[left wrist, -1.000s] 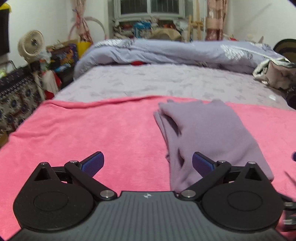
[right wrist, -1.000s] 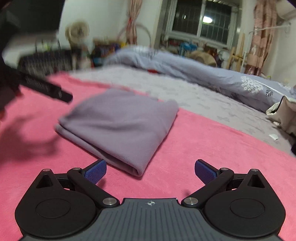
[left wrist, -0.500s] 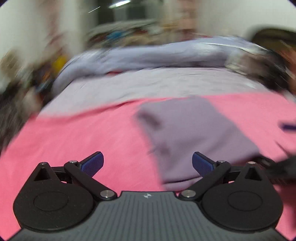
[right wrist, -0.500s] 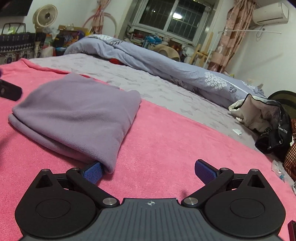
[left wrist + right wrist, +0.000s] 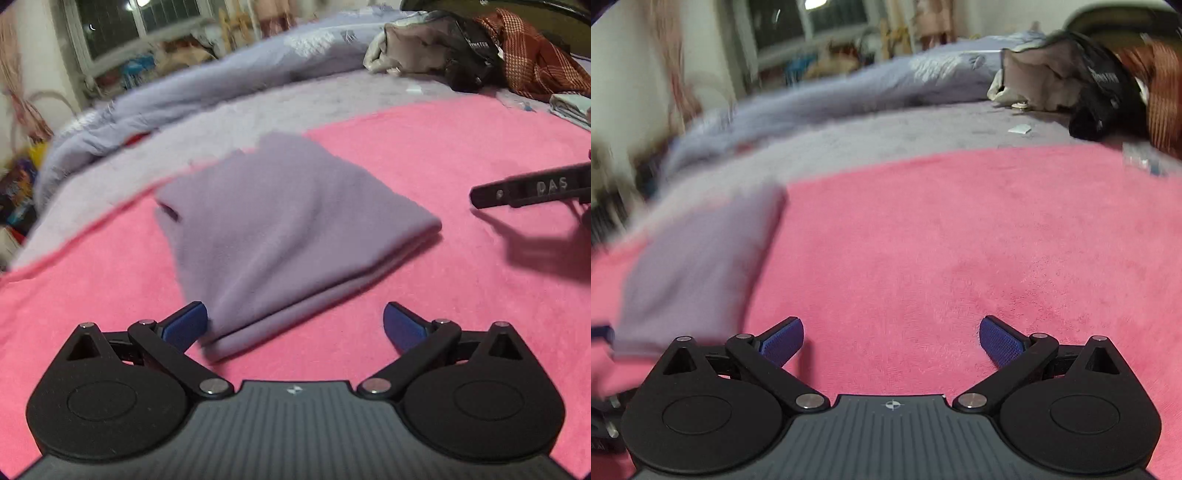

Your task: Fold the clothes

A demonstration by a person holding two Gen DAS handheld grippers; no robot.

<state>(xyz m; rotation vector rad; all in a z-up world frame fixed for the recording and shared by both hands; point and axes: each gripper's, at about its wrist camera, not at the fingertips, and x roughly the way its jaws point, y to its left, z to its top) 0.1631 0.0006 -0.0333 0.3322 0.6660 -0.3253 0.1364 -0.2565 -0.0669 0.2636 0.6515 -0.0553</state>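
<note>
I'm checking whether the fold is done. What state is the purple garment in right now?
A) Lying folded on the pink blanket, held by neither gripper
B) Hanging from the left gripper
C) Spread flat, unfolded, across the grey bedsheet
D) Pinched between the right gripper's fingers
A: the purple garment lies folded on the pink blanket, with the left gripper and right gripper both open and empty.

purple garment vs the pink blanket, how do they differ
The purple garment is folded into a compact layered bundle; the pink blanket lies spread flat in one layer. The garment is small and sits on top; the blanket is far wider and lies beneath it. Both look soft and fleecy, and neither is held by the tongs.
</note>
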